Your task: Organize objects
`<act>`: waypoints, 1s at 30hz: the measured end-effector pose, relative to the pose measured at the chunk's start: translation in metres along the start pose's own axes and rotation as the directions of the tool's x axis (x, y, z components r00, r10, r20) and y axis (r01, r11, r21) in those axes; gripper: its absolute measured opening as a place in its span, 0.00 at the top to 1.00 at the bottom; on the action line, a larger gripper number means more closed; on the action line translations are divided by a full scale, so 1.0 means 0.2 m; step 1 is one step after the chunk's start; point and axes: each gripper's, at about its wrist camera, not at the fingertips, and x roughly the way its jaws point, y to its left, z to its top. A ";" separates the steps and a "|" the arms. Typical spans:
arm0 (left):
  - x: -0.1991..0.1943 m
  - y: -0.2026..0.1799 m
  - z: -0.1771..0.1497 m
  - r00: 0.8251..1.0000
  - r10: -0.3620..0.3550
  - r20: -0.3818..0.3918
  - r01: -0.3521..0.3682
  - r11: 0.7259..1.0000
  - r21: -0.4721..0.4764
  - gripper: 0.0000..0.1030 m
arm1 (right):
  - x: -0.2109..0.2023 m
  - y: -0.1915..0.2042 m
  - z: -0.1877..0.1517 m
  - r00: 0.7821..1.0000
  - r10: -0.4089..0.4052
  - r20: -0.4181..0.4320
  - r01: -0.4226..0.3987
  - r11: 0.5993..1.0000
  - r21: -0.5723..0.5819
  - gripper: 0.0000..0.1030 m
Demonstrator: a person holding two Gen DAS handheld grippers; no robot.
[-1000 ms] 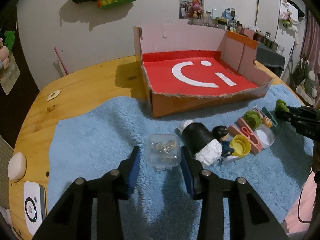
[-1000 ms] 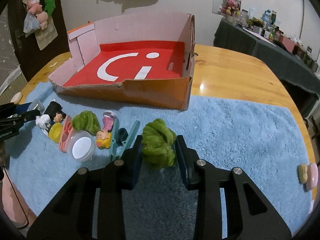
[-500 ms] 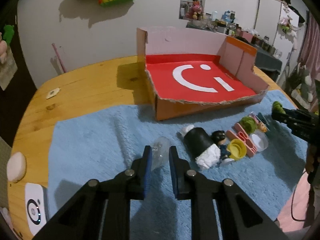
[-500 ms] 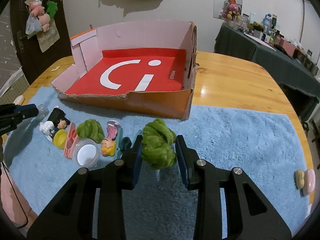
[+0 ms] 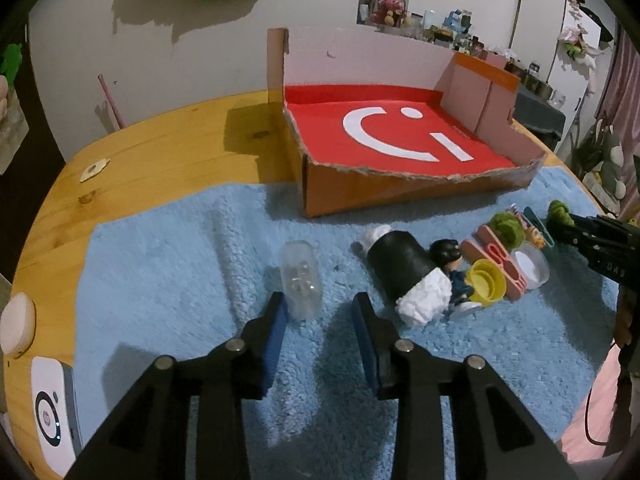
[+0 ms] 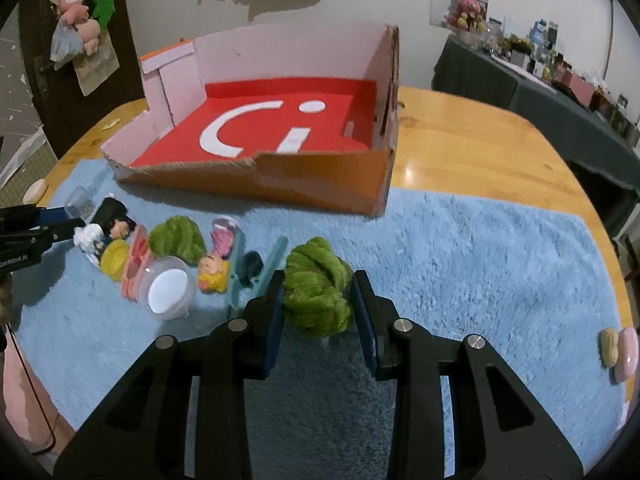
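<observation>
A shallow cardboard box [image 5: 400,184] with a red floor stands on the table; it also shows in the right wrist view [image 6: 280,184]. My left gripper [image 5: 320,312] is open. A small clear plastic case [image 5: 301,284] with beads stands on edge on the blue mat [image 5: 168,264], touching the left finger. My right gripper [image 6: 318,300] is shut on a green yarn ball [image 6: 316,292], held above the mat. A row of small toys lies between: a black-and-white doll [image 5: 404,276], a yellow cap [image 5: 486,282], a second green ball [image 6: 176,236].
A white device [image 5: 50,412] and a round white pad [image 5: 18,324] lie at the table's left edge. A clear round lid [image 6: 166,290], a blond figurine [image 6: 214,266] and teal clips [image 6: 256,276] lie by the right gripper. Two small oval pieces [image 6: 618,346] lie far right.
My left gripper was closed on the clear case half a second ago; now its jaws are apart and the case stands on the mat. The right gripper has lifted the green ball slightly.
</observation>
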 end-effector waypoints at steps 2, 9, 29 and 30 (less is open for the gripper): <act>0.01 0.00 0.00 1.000 -0.001 0.001 0.001 1.000 0.002 0.59 | 0.01 -0.02 -0.01 1.000 0.005 -0.001 -0.005 1.000 0.014 0.69; 0.02 -0.02 0.01 1.000 0.008 0.005 -0.008 1.000 0.013 0.56 | 0.00 -0.05 -0.01 1.000 0.030 -0.004 -0.029 0.999 0.043 0.54; -0.03 -0.05 0.03 0.999 0.022 0.034 -0.023 0.999 0.038 0.81 | 0.00 -0.02 -0.01 1.000 0.009 0.005 -0.009 1.000 0.013 0.69; -0.04 -0.07 0.03 0.998 0.046 0.044 -0.049 0.997 0.067 0.81 | 0.00 -0.03 0.00 1.000 0.009 0.005 -0.010 1.000 0.014 0.69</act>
